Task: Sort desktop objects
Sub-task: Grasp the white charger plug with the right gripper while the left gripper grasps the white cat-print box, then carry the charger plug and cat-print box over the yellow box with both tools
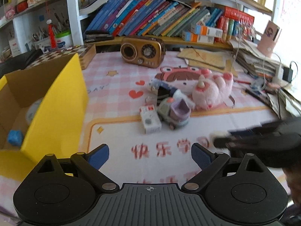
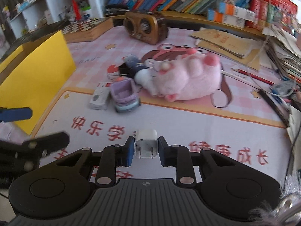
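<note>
The right gripper (image 2: 144,148) is pinching a small white charger plug (image 2: 145,144) between its blue pads, just above the near part of the printed desk mat (image 2: 188,120), with the plug's metal prongs turned back toward the wrist camera. The plug looks like a hard, smooth plastic block: light, stiff and not fragile, but slick on its flat faces, so a squeeze across the two broad sides, as here, seems the sound hold; the prongs are best left clear of the pads. The left gripper (image 1: 149,156) hangs with its jaws spread wide and nothing between them, near the yellow cardboard box (image 1: 56,101) that stands open at the left, with a blue block (image 1: 15,138) and a round pale thing already inside. That box is probably where the plug belongs. Farther off on the mat lies the rest of the pile: a pink plush toy (image 2: 188,79), soft and bulky, which will squash and wants a deep pinch on a limb or a fold; a purple and grey toy truck (image 2: 125,94), rigid but on wheels, so likely to roll if nudged and best gripped across its body; and a small white carton (image 2: 99,97) just beside it, light and easily crushed.
</note>
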Motion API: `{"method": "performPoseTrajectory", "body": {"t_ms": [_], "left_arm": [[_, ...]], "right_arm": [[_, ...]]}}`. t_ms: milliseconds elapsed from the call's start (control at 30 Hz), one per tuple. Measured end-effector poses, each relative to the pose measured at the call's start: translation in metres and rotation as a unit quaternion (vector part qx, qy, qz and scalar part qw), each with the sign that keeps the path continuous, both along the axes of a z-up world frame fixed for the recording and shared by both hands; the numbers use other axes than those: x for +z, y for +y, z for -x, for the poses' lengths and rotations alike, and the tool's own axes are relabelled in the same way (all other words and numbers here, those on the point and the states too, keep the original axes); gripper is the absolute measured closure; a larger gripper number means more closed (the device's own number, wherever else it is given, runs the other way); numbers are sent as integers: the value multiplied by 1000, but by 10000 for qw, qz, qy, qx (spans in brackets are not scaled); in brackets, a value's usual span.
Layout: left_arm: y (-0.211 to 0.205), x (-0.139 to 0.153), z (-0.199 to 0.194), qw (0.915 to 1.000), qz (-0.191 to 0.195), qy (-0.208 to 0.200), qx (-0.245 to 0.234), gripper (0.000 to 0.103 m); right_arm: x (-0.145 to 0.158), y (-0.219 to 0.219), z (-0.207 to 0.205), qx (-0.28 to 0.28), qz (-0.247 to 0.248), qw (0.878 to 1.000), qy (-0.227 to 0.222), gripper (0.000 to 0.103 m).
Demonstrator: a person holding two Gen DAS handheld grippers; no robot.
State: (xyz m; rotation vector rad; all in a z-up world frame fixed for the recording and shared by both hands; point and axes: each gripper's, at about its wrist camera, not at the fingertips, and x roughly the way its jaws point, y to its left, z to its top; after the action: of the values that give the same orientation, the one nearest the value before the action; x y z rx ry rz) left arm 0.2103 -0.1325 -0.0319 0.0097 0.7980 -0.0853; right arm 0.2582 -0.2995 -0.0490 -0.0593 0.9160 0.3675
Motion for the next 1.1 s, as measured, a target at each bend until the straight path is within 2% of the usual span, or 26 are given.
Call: {"method": "performPoseTrajectory", "body": {"t_ms": [100, 133, 167, 233, 333, 433, 533, 667, 967, 1033, 1100], "left_arm": [[-5, -8, -21, 9999, -129, -35, 99, 23], [-6, -13, -30, 9998, -155, -16, 143, 29], [-7, -18, -40, 9998, -137, 44, 160, 40], [-7, -26, -57, 9996, -46, 188, 217, 50], [-10, -34, -74, 9993, -42, 275, 256, 55], [-15, -43, -84, 9989, -211, 369, 201, 60], [-17, -46, -87, 9989, -278, 329, 202, 61], [-21, -46, -86, 9991, -287, 291, 101, 74], [-2, -37, -72, 9989, 102, 393, 223, 75], [3, -30, -62, 9990, 168, 349, 217, 75], [8, -23, -52, 9988, 304, 306, 231, 75]], "right_arm": [[-2, -7, 1, -68, 39, 10000, 40, 78], [-3, -8, 2, -68, 35, 10000, 40, 78], [-3, -9, 2, -62, 47, 10000, 33, 78], [-3, -9, 4, -22, 87, 10000, 7, 78], [-5, -8, 5, 66, 154, 9999, -2, 78], [-8, -8, 7, 125, 200, 9997, 83, 78], [-14, -11, 5, 103, 169, 9995, 240, 78], [-16, -11, 3, 56, 127, 9997, 186, 78], [-18, 1, -1, 150, 283, 9995, 46, 71], [-18, 4, -2, 214, 409, 9989, -16, 78], [-18, 5, -3, 242, 431, 9988, -11, 78]]}}
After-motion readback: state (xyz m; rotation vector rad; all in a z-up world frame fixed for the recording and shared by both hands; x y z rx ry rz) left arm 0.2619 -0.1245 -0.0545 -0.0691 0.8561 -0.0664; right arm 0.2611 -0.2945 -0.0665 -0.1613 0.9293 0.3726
